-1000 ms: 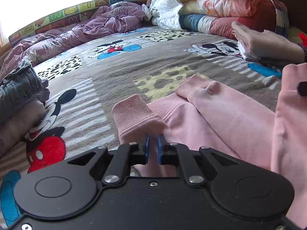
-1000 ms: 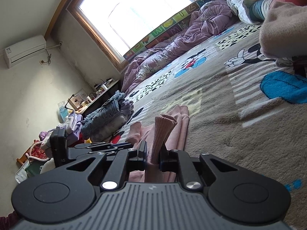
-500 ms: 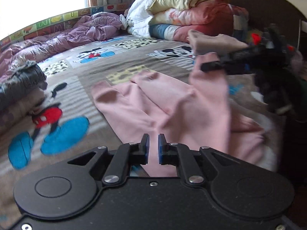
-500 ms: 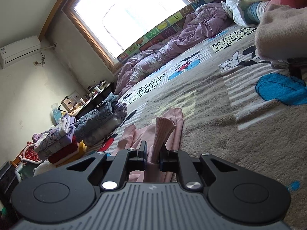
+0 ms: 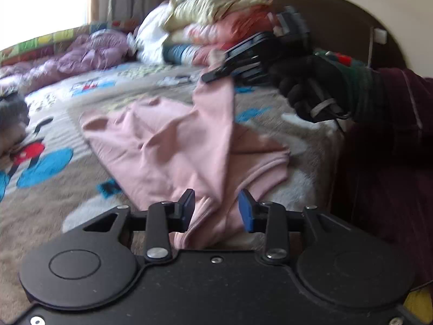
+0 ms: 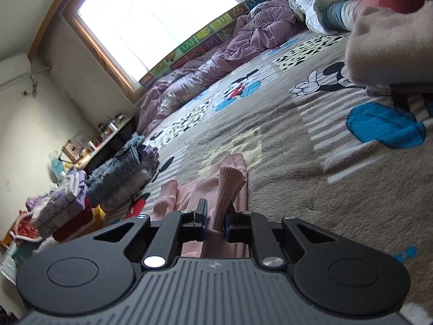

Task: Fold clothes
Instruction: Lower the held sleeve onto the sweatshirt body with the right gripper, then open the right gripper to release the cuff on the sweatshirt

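Note:
A pink sweatshirt lies spread on the cartoon-print blanket. In the left wrist view my left gripper sits low at the garment's near edge. Its jaws are opening, with pink fabric lying loosely between the blue pads, which no longer pinch it. My right gripper, held by a black-gloved hand, lifts a pink sleeve off the bed. In the right wrist view the right gripper is shut on the ribbed pink cuff, which stands up between its fingers.
Stacked quilts rest against the dark headboard. A purple duvet runs along the window side. Folded piles with jeans sit at the bed's left edge. A folded beige garment lies far right. A maroon sleeve fills the right.
My left gripper swung right across the bed to the sweatshirt's near edge and its jaws parted from shut. The right gripper stayed almost still, shut on the cuff.

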Demonstrator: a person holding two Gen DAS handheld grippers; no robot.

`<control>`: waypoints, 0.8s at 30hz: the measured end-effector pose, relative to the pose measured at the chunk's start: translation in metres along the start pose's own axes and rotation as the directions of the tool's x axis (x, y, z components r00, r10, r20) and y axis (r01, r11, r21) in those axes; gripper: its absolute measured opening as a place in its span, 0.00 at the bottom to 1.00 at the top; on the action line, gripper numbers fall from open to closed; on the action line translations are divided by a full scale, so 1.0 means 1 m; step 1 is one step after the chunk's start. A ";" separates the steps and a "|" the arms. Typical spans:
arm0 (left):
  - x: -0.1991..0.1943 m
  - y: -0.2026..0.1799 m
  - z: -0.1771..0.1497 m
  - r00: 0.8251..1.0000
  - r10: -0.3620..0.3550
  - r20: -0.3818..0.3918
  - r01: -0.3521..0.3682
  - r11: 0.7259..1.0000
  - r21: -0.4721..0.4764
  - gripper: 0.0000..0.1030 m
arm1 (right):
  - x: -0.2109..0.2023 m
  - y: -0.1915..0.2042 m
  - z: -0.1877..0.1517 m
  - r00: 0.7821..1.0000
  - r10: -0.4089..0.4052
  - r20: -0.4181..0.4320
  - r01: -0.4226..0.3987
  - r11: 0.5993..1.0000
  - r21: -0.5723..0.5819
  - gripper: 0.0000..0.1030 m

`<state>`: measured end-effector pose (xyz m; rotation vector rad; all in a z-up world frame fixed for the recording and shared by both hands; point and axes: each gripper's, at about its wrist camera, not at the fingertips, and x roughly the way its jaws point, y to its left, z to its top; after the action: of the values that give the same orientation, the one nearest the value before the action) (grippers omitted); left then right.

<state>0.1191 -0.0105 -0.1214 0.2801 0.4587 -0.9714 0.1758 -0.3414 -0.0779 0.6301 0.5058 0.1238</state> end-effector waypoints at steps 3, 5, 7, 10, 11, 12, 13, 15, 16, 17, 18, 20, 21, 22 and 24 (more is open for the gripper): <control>0.001 -0.010 0.002 0.999 -0.009 0.045 0.006 0.997 0.075 0.36 | 0.000 0.017 0.008 0.999 -0.038 -0.028 0.037 0.998 -0.059 0.15; 0.007 -0.013 0.004 0.999 -0.022 0.049 0.017 0.995 0.100 0.37 | -0.003 0.024 0.010 0.998 -0.052 -0.032 0.049 0.995 -0.084 0.15; 0.020 -0.014 0.004 1.000 -0.026 -0.015 0.028 0.992 0.120 0.39 | -0.007 0.024 0.012 0.997 -0.067 -0.034 0.064 0.994 -0.086 0.15; 0.039 -0.016 -0.003 0.991 -0.027 -0.132 0.047 0.987 0.151 0.45 | -0.011 0.017 0.015 0.995 -0.092 -0.031 0.090 0.995 -0.050 0.15; 0.040 -0.017 -0.002 0.990 -0.027 -0.137 0.048 0.987 0.151 0.45 | -0.012 0.013 0.015 0.994 -0.100 -0.031 0.100 0.995 -0.029 0.15; 0.039 -0.016 0.001 0.991 -0.038 -0.130 0.056 0.989 0.139 0.45 | -0.013 0.008 0.016 0.994 -0.109 -0.030 0.109 0.994 -0.008 0.15; 0.036 -0.015 0.003 0.992 -0.048 -0.118 0.063 0.990 0.129 0.45 | -0.014 0.003 0.016 0.992 -0.119 -0.031 0.119 0.993 0.014 0.15; 0.033 -0.015 0.005 0.994 -0.053 -0.100 0.065 0.990 0.123 0.45 | -0.015 -0.008 0.014 0.989 -0.140 -0.035 0.142 0.988 0.059 0.15; 0.032 -0.014 0.005 0.994 -0.051 -0.096 0.063 0.990 0.125 0.45 | -0.016 -0.012 0.012 0.987 -0.156 -0.040 0.159 0.985 0.071 0.18; 0.031 -0.014 0.005 0.994 -0.049 -0.093 0.061 0.990 0.127 0.45 | -0.019 -0.010 0.008 0.981 -0.188 -0.037 0.190 0.980 0.052 0.22; 0.029 -0.014 0.005 0.995 -0.047 -0.089 0.058 0.990 0.130 0.45 | -0.022 -0.006 0.004 0.973 -0.227 -0.029 0.228 0.974 0.019 0.31; 0.026 -0.013 0.006 0.996 -0.037 -0.078 0.046 0.991 0.129 0.45 | -0.032 0.012 -0.008 0.956 -0.294 0.018 0.294 0.950 -0.105 0.38; 0.025 -0.012 0.006 0.997 -0.034 -0.072 0.043 0.991 0.123 0.45 | -0.037 0.025 -0.016 0.949 -0.310 0.050 0.314 0.932 -0.180 0.38; 0.024 -0.011 0.006 0.997 -0.032 -0.068 0.040 0.992 0.116 0.45 | -0.042 0.039 -0.025 0.945 -0.317 0.083 0.328 0.907 -0.264 0.38; 0.025 -0.009 0.005 0.997 -0.027 -0.068 0.034 0.994 0.108 0.46 | -0.045 0.070 -0.046 0.940 -0.312 0.134 0.339 0.839 -0.426 0.38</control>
<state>0.1251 -0.0358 -0.1298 0.4064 0.4727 -1.0208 0.1169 -0.2727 -0.0494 0.0909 0.4996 -0.1039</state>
